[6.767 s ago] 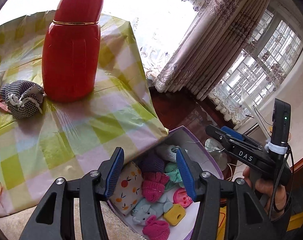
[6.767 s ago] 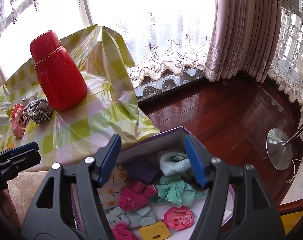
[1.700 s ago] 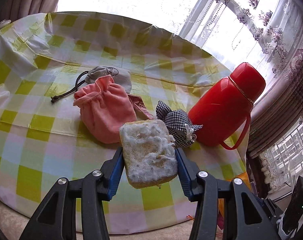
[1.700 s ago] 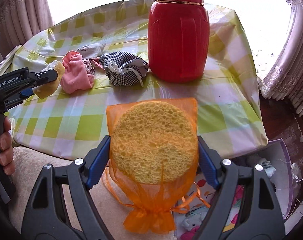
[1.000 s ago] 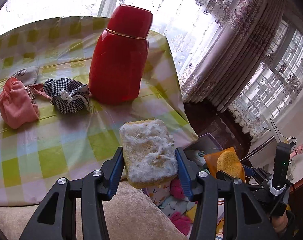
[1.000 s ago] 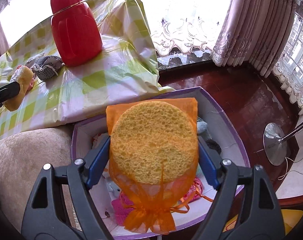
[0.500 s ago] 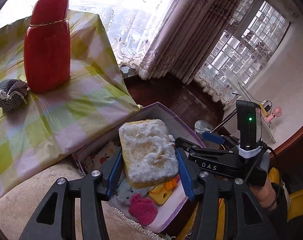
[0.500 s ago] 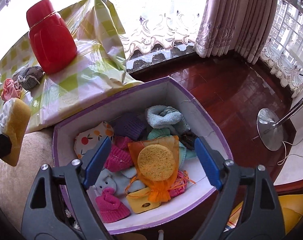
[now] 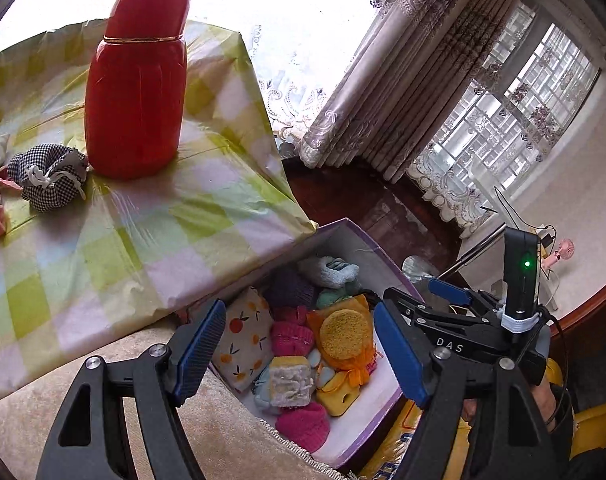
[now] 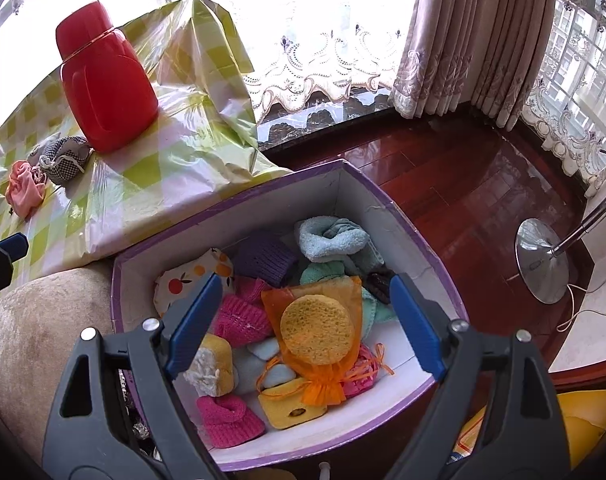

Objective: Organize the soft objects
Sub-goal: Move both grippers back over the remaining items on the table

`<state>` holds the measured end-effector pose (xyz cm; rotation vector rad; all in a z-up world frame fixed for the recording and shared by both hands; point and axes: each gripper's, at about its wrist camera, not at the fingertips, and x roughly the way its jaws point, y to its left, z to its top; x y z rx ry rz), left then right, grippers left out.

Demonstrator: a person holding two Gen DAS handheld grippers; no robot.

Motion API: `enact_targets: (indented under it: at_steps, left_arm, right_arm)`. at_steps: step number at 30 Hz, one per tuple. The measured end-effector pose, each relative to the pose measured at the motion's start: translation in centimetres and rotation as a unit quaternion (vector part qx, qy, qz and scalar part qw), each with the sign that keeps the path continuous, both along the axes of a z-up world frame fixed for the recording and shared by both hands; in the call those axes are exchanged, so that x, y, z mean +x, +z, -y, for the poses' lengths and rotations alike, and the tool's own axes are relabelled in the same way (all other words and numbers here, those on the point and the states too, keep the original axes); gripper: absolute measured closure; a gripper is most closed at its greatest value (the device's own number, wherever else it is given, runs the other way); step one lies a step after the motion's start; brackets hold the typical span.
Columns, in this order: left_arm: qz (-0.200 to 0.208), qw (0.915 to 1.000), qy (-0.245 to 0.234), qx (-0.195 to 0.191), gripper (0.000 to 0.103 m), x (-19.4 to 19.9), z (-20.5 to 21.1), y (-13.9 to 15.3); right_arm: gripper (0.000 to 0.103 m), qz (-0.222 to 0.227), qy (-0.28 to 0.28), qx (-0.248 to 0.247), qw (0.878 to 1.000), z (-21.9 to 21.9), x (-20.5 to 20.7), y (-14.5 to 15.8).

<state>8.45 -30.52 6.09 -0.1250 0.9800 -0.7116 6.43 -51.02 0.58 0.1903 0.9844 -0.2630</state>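
- Left tool: jaws are opening with nothing between them. The white-topped sponge lies in the purple-rimmed box, at about 7 o'clock among the contents, leaning against the pink knit items. Risk: it rests high on the pile near the box's near wall; a later drop landing on it may tip it out over the rim.
- Right tool: jaws stand wide and empty above the box. The round sponge in its orange mesh bag lies at the centre of the pile. Risk: the bag's loose ribbon ends trail at 5 o'clock; a low pass of either tool may snag them and drag the bag out.
- Remaining soft items: the checked pouch and the pink pouch are on the surface, at 9 o'clock of the red flask. The checked pouch appears to touch or nearly touch the flask's base. Risk: a wide or fast approach may strike the flask and topple it; approach from the side away from the flask.
- Cover: the glossy checked cloth is creased and overhangs the box at 11 o'clock. Risk: a tool tip may catch a fold and pull the cloth, shifting the flask and pouches.
- Both tools are close together over the box. Risk: collision if both withdraw toward the surface along one path; judged avoidable by moving one at a time.
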Motion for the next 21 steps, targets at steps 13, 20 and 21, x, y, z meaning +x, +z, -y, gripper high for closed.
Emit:
enact_targets:
  at_steps: [13, 20, 21]
  left_arm:
    - [0.01, 0.9926, 0.121, 0.006, 0.026, 2.7, -9.4, -0.6]
    - [0.007, 0.9824, 0.187, -0.001, 0.026, 3.9, -15.5, -1.3]
    - [0.006, 0.9803, 0.197, -0.001, 0.026, 4.0, -16.4, -1.4]
  right_arm:
    - [0.015, 0.002, 0.071, 0.004, 0.997, -6.1, 2.4, 0.3]
    - [0.015, 0.005, 0.137, 0.001, 0.991, -12.1, 4.5, 0.5]
    - [0.015, 0.005, 0.147, 0.0, 0.989, -13.0, 4.8, 0.6]
